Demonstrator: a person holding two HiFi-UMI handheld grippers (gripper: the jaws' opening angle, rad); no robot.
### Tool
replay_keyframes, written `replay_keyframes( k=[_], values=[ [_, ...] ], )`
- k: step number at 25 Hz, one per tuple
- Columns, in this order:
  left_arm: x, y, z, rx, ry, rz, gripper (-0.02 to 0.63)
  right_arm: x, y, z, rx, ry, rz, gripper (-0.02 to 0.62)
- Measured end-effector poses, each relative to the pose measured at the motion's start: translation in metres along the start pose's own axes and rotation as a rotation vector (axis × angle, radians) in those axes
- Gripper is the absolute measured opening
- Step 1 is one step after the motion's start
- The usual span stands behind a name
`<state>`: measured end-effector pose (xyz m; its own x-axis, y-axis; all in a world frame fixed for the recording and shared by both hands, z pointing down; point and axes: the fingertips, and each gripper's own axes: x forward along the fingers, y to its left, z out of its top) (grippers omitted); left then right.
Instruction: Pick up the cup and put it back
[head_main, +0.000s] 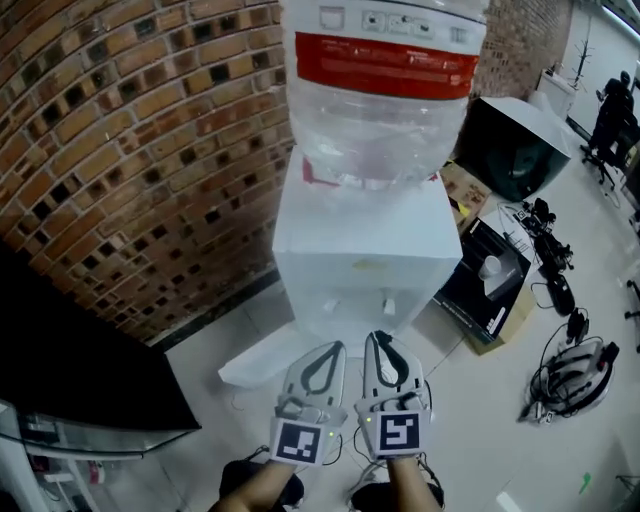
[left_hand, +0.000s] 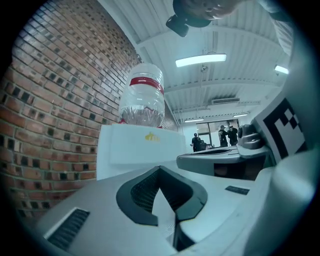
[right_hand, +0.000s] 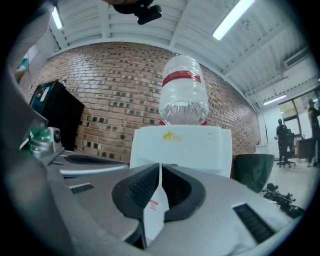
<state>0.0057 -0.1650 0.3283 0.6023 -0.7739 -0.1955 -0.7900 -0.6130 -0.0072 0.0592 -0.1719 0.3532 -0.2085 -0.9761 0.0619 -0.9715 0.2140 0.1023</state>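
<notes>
My right jaws are closed flat on the cup, a thin white paper one with a red print. It stands edge-on at lower centre of the right gripper view, in front of the dispenser, and my left jaws are closed too, with nothing I can name in them. I judge the cup very light, soft, easily creased and a bit slick, so a gentle pinch on its flat body, clear of the mouth edge, should serve best.

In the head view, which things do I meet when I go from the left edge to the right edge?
black panel → water dispenser → bin → person
</notes>
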Motion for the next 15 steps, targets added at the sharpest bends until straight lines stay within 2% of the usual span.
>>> replay_keyframes(
  k=[2, 13, 15],
  values=[
    [-0.001, -0.001, -0.033, -0.001, 0.000, -0.006, 0.005, 0.007, 0.000, -0.035, 0.004, 0.001, -0.008, 0.044],
    [-0.011, 0.016, -0.213, -0.035, 0.050, 0.016, 0.005, 0.037, 0.006, -0.226, 0.040, 0.059, -0.068, 0.044],
    [-0.013, 0.021, -0.243, -0.023, 0.048, 0.021, 0.005, 0.045, 0.007, -0.260, 0.041, 0.076, -0.085, 0.084]
  ],
)
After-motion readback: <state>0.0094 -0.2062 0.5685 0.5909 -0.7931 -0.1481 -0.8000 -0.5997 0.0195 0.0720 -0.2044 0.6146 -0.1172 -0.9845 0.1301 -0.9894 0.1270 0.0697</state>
